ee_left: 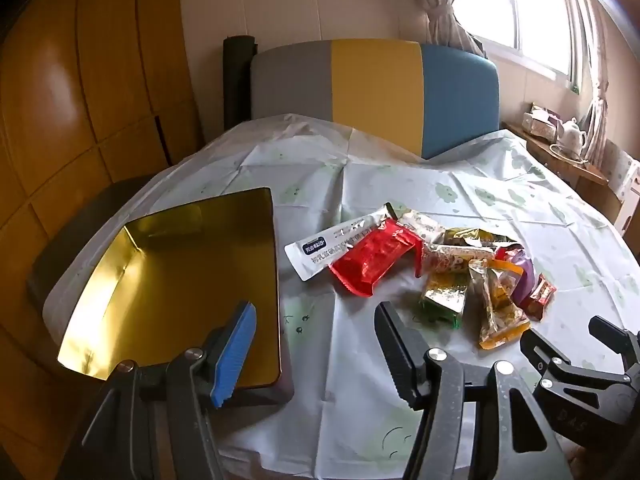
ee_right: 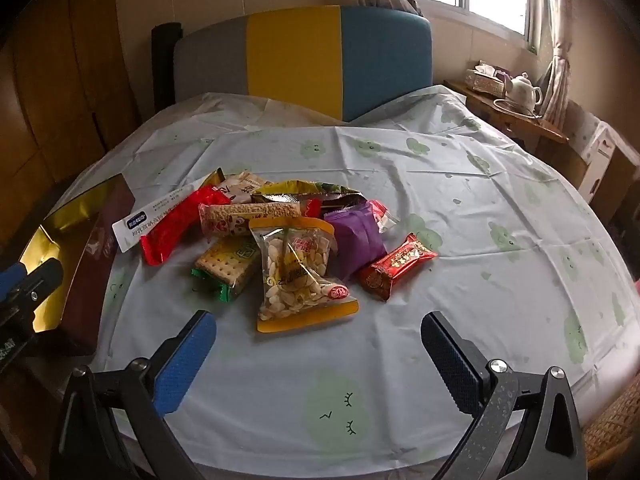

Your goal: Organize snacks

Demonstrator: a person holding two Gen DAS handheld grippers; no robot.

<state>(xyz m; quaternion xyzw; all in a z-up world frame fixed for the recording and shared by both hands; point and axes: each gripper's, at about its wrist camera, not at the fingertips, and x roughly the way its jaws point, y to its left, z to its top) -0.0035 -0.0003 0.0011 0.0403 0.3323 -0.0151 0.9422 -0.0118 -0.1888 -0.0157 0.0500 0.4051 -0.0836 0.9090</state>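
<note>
**Both fingers spread wide and empty over a heap of snacks**

The left gripper (ee_left: pixel 316 344) hangs above the table (ee_left: pixel 320 420) with its fingers (ee_left: pixel 236 352) spread wide apart and nothing between them. Its blue-padded finger sits over the near right corner of the gold-lined tin (ee_left: pixel 168 280), which lies open beyond and to the left of that finger. Ahead of the opposite finger, slightly to its right, lies the snack pile (ee_left: pixel 436 268).

The right gripper (ee_right: pixel 318 360) is likewise wide open and holds nothing, both blue pads (ee_right: pixel 184 360) clear of the tablecloth (ee_right: pixel 480 240). Straight ahead between its fingers lies the peanut bag (ee_right: pixel 296 272), clear with an orange border, nearest of the heap. Just left of it, ahead of the left finger, is the cracker pack (ee_right: pixel 224 266) with green ends. Farther ahead lie a long bar packet (ee_right: pixel 248 216), a red wrapper (ee_right: pixel 176 228) and a white sachet (ee_right: pixel 152 216), overlapping one another. The purple packet (ee_right: pixel 356 236) lies beyond the peanut bag on its right, touching it, and the small red candy pack (ee_right: pixel 394 266) lies just beside the purple one, ahead and inward of the right finger. Yellow-green packets (ee_right: pixel 304 190) lie at the far edge of the heap.

In the right wrist view the tin's corner (ee_right: pixel 68 240) shows far to the left of the left finger.

A grey, yellow and blue headboard (ee_right: pixel 296 56) stands beyond the table.
</note>
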